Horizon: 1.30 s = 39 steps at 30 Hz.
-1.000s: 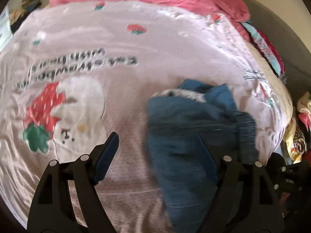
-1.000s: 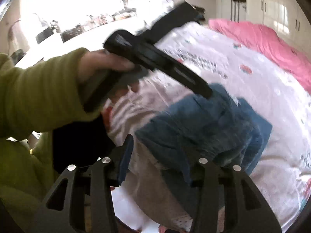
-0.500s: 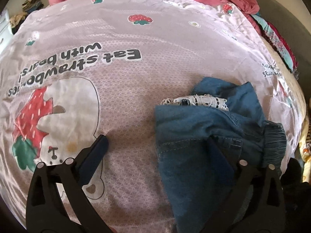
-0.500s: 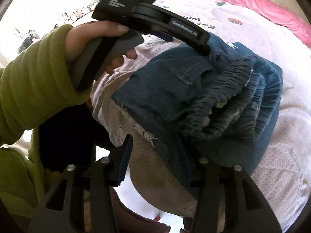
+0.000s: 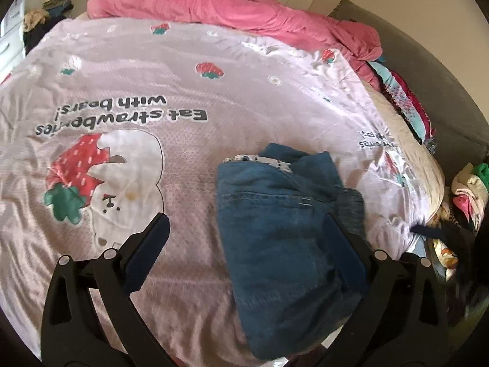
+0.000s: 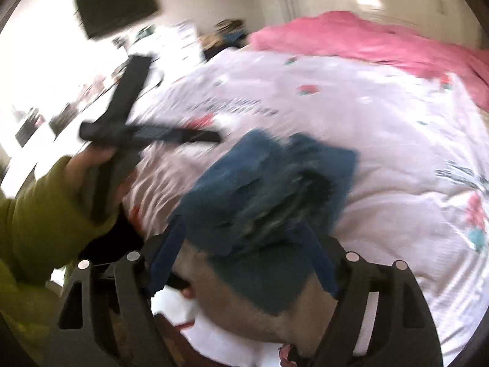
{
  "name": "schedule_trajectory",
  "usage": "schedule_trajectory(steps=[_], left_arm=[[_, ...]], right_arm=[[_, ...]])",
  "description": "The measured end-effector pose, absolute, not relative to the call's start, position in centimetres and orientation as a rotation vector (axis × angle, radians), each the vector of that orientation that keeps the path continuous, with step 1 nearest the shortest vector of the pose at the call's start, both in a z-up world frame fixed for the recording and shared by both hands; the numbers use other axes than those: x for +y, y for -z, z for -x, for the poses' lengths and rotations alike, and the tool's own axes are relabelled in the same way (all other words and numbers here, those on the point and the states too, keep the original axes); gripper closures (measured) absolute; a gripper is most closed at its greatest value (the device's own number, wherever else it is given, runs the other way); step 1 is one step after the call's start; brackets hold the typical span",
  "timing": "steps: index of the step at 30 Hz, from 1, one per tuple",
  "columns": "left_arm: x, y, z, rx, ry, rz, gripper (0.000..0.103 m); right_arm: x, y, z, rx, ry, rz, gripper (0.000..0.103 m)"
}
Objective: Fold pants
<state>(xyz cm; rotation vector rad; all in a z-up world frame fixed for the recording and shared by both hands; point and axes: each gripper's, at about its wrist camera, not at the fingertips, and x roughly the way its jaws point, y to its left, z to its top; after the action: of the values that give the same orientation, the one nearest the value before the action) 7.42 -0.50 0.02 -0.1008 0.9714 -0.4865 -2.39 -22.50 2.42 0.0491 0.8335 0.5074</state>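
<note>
Blue denim folded pants lay on my pale pink strawberry-print bedspread near its edge, left gripper spread wide, right gripper opening, neither pinching them.

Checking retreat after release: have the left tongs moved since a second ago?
Yes. In the left wrist view the left tongs have backed away from the folded pants; more pink blanket shows beyond the bedspread.

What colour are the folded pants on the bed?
Denim blue pants, with a white lacy trim at the far edge; clearest in the left wrist view.
</note>
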Motion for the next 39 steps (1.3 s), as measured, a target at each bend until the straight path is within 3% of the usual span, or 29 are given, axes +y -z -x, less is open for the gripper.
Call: schedule_trajectory(steps=[15, 28, 30, 32, 35, 39], left_arm=[[-2.2, 3.5, -6.2, 1.056, 0.536, 0.121, 0.009], [-4.0, 6.8, -7.0, 1.093, 0.529, 0.074, 0.009], [-4.0, 6.6, -6.9, 1.092, 0.544, 0.09, 0.011], [-4.4, 6.2, -6.6, 1.088, 0.564, 0.091, 0.025], [-5.0, 5.9, -6.4, 1.082, 0.565, 0.055, 0.029], [-5.1, 6.5, -6.7, 1.098, 0.562, 0.058, 0.029]], right_arm=[[-24.6, 3.2, -2.4, 1.014, -0.419, -0.268, 0.027], [-25.7, 6.2, -3.9, 1.052, -0.456, -0.414, 0.029], [-25.4, 6.2, -4.1, 1.047, -0.469, -0.41, 0.046], [-25.1, 5.9, -4.0, 1.042, -0.494, -0.406, 0.052], [-24.9, 5.6, -3.8, 1.035, -0.496, -0.381, 0.052], [-25.1, 6.3, -4.3, 1.052, -0.499, -0.422, 0.044]])
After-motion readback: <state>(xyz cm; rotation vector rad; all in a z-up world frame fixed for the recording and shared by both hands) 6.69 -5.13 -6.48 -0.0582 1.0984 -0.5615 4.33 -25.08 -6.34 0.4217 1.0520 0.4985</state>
